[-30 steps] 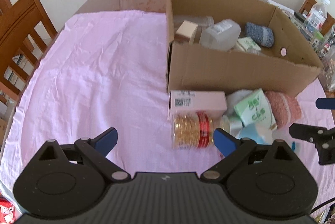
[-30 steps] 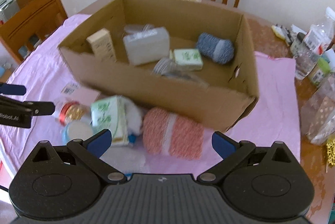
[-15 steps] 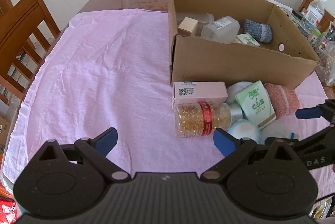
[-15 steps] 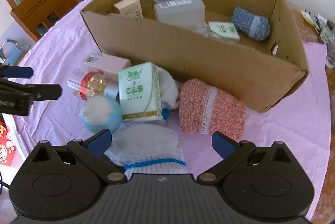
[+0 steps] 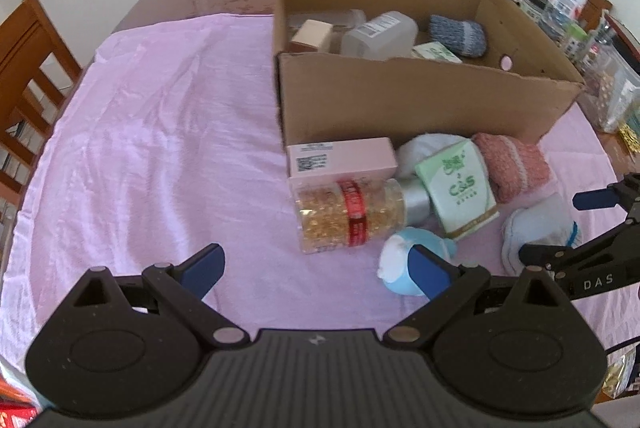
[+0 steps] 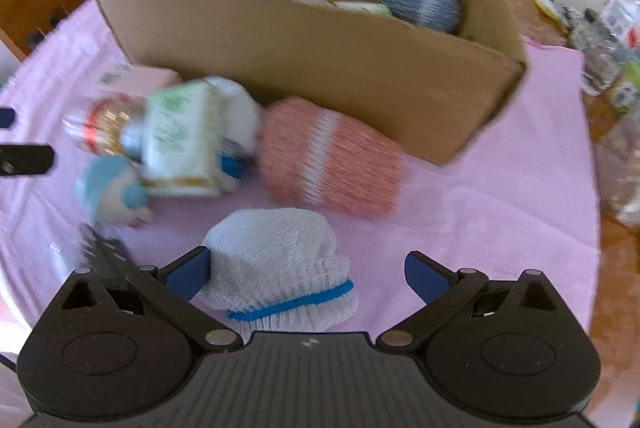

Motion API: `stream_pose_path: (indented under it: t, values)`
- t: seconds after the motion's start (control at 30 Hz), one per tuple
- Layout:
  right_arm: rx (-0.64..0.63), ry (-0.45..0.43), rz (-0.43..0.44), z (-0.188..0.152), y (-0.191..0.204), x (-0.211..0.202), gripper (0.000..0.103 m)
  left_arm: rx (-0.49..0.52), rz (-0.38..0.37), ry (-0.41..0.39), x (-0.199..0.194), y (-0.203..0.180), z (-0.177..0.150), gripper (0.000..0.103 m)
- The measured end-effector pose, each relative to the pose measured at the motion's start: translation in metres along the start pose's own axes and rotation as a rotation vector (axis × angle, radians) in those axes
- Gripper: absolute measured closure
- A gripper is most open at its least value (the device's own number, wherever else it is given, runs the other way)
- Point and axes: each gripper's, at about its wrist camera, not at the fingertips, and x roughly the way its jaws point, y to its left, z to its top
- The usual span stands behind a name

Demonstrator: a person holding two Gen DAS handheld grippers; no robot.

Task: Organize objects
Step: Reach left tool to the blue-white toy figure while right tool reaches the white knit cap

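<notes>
- The left gripper [image 5: 316, 270] hung with its blue-tipped fingers spread wide and nothing between them, low over the pink cloth [image 5: 160, 132].
- A clear bottle of golden capsules [image 5: 348, 216] lay on its side, long axis running left to right, silver cap toward the right, a red band round its middle.
- Behind it, touching, a pink carton [image 5: 340, 160] lay flat against the front wall of the cardboard box [image 5: 400, 100].
- A green and white tissue pack [image 5: 458, 184] leaned tilted over the bottle's cap, and a light blue round puff [image 5: 400, 268] sat just in front.
- A salmon knitted roll [image 6: 332, 156] with a white stripe lay near the box front, its axis slanting from upper left to lower right in the right wrist view.
- The white terry sock [image 6: 280, 268], bundled and edged with a blue band, lay on the cloth with its cuffed end toward the camera.
- The right gripper [image 6: 306, 272] was released, fingers wide on either side of that sock; the left pad [image 6: 188, 272] touched it, the right stood apart.
</notes>
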Motion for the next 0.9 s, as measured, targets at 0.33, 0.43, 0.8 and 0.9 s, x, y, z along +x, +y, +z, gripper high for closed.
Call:
stream_pose_path:
  t: [0.33,0.43,0.8,0.9]
  values:
    - [0.086,0.012,-0.006,-0.012,-0.022,0.000,0.000,0.028,-0.099,0.054,0.028,-0.027,0.005,0.005]
    - [0.080,0.010,-0.016,-0.012,-0.019,0.000,0.000,0.042,-0.101,0.079,0.040,-0.034,0.005,0.005]
    - [0.060,0.003,-0.015,-0.012,-0.019,-0.001,0.000,0.015,-0.032,0.105,0.049,-0.014,-0.005,0.005]
    - [0.045,0.002,-0.015,-0.010,-0.019,0.000,0.000,0.015,-0.004,0.109,0.047,-0.002,-0.009,0.005]
